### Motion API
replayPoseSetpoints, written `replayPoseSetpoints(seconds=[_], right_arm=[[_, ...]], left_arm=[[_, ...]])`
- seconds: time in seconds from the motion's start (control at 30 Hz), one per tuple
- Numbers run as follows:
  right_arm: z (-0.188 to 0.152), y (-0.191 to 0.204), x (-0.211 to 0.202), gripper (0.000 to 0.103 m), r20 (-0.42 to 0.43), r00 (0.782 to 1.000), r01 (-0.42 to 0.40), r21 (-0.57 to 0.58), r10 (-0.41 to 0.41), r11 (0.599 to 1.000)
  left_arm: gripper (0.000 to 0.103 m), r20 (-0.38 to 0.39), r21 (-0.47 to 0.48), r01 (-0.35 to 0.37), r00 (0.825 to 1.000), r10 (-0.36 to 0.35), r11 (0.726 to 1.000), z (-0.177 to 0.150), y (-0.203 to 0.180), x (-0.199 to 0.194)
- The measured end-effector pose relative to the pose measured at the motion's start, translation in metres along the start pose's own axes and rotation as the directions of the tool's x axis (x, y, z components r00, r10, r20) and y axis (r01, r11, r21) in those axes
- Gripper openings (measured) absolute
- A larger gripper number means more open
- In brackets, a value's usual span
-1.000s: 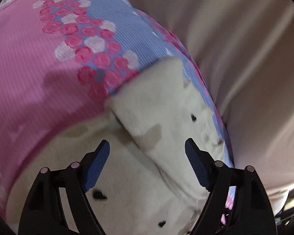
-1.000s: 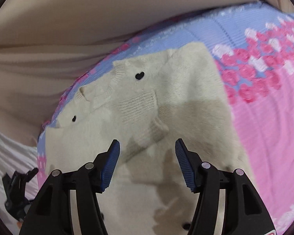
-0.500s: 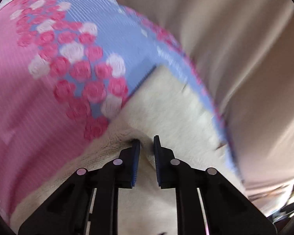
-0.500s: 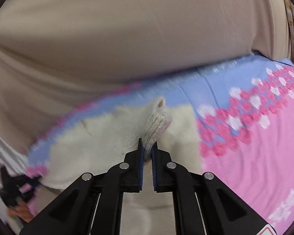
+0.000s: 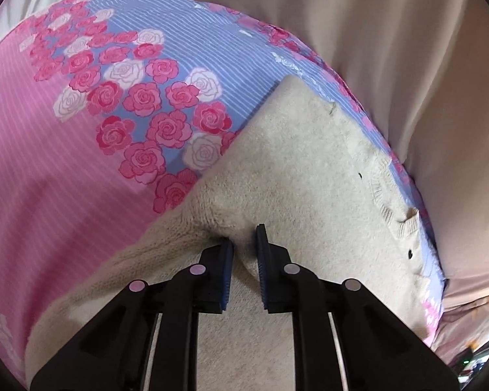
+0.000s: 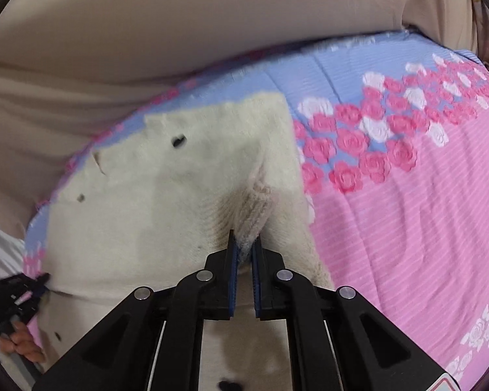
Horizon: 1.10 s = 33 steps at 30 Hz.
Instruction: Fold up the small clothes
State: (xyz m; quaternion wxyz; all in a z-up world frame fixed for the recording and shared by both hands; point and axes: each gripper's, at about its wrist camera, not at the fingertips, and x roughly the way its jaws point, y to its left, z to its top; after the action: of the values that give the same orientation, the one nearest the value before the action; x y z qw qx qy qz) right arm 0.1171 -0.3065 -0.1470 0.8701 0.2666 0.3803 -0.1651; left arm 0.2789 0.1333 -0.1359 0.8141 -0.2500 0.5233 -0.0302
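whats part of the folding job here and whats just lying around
Job:
- cream sweater, partly folded
- left gripper, shut on sweater fabric
- right gripper, shut on its ribbed cuff

Just there:
- floral bedsheet under the sweater
- beige cloth behind the bed

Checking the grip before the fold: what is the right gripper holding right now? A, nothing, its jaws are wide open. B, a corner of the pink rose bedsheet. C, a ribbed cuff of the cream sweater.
C: the right gripper has its jaws shut on a ribbed cuff of the cream sweater, which lies on the bedsheet.
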Motion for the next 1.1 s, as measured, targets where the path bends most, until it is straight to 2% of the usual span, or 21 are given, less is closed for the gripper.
replayPoseSetpoints(seconds=[0.07,0.17,0.2,0.23,0.27,0.3,0.33,0.43,0.57,0.6,0.67,0.7,0.73,0.8,0.83,0.87,0.9,0.93,0.97,1.0,1.1], right_arm=[[-0.007,-0.005,0.021,0.007,-0.083,0.996,0.021,-0.017,-0.022,1.0],[-0.009,-0.011,0.002,0.01,-0.059,0.998,-0.005,0.031,0.007,0.999],[-0.01,-0.013,-0.013,0.017,-0.033,0.999,-0.009,0.044,0.01,0.999],[-0.014,-0.016,-0.028,0.021,-0.011,1.0,0.0,0.043,0.0,0.999],[-0.021,-0.022,-0.044,0.032,0.0,1.0,0.005,0.038,-0.005,0.999],[-0.031,-0.03,-0.056,0.039,0.0,1.0,0.006,0.037,-0.006,0.999],[-0.044,-0.039,-0.067,0.04,-0.011,1.0,0.003,0.036,-0.003,0.999],[-0.098,-0.067,-0.09,0.041,-0.085,0.996,0.0,0.033,0.003,0.999],[-0.175,-0.089,-0.099,0.042,-0.21,0.977,-0.028,0.084,0.045,0.996],[-0.187,-0.088,-0.107,0.045,-0.181,0.982,-0.04,0.08,0.054,0.996],[-0.202,-0.082,-0.114,0.054,-0.192,0.979,-0.065,0.064,0.076,0.996],[-0.205,-0.077,-0.114,0.058,-0.198,0.977,-0.075,0.05,0.083,0.996],[-0.209,-0.072,-0.114,0.058,-0.21,0.973,-0.092,0.037,0.098,0.995],[-0.214,-0.064,-0.114,0.058,-0.213,0.97,-0.115,0.014,0.116,0.993],[-0.217,-0.062,-0.113,0.058,-0.207,0.973,-0.109,-0.012,0.105,0.994],[-0.218,-0.059,-0.113,0.052,-0.2,0.975,-0.109,-0.039,0.099,0.993],[-0.217,-0.059,-0.11,0.012,-0.22,0.969,-0.124,-0.047,0.111,0.991],[-0.217,-0.061,-0.106,0.011,-0.25,0.959,-0.146,-0.027,0.135,0.989],[-0.213,-0.063,-0.11,0.009,-0.24,0.958,-0.166,-0.01,0.159,0.986],[-0.206,-0.063,-0.118,0.008,-0.222,0.96,-0.178,-0.02,0.169,0.984],[-0.179,-0.066,-0.151,0.008,-0.179,0.967,-0.195,-0.067,0.18,0.979]], left_arm=[[0.015,-0.007,0.001,-0.007,1.0,0.007,1.0,-0.003,0.002,0.002],[0.019,-0.011,0.024,0.0,1.0,0.001,1.0,-0.007,0.001,-0.006],[0.024,-0.005,0.032,0.015,1.0,-0.015,0.999,-0.007,0.004,-0.015],[0.036,0.008,0.045,0.029,1.0,-0.03,0.999,-0.009,0.009,-0.028],[0.043,0.026,0.05,0.025,0.999,-0.026,0.998,-0.011,0.014,-0.038],[0.056,0.044,0.063,0.012,0.999,-0.015,0.998,-0.015,0.024,-0.05],[0.064,0.064,0.076,-0.012,0.998,0.007,0.997,-0.021,0.037,-0.065],[0.069,0.065,0.072,-0.071,0.996,0.067,0.995,-0.041,0.076,-0.09],[0.069,-0.047,-0.051,-0.077,0.996,0.075,0.996,-0.089,0.137,-0.103],[0.069,-0.065,-0.07,-0.085,0.995,0.081,0.994,-0.1,0.145,-0.104],[0.071,-0.043,-0.075,-0.084,0.996,0.08,0.994,-0.12,0.149,-0.112],[0.078,-0.046,-0.079,-0.085,0.996,0.081,0.993,-0.128,0.148,-0.114],[0.082,-0.057,-0.088,-0.076,0.996,0.071,0.993,-0.133,0.147,-0.115],[0.083,-0.048,-0.087,-0.08,0.996,0.076,0.993,-0.143,0.141,-0.115],[0.082,-0.049,-0.068,-0.093,0.995,0.09,0.993,-0.147,0.137,-0.114],[0.079,-0.041,-0.031,-0.116,0.993,0.115,0.993,-0.15,0.13,-0.113],[0.056,-0.043,-0.012,-0.12,0.992,0.12,0.993,-0.152,0.127,-0.112],[0.032,-0.053,0.01,-0.135,0.989,0.135,0.991,-0.154,0.123,-0.111],[0.015,-0.073,0.017,-0.12,0.99,0.121,0.993,-0.154,0.122,-0.111],[0.011,-0.099,0.006,-0.095,0.991,0.095,0.996,-0.154,0.124,-0.112],[0.01,-0.08,-0.051,-0.022,0.997,0.018,0.998,-0.155,0.122,-0.139]])
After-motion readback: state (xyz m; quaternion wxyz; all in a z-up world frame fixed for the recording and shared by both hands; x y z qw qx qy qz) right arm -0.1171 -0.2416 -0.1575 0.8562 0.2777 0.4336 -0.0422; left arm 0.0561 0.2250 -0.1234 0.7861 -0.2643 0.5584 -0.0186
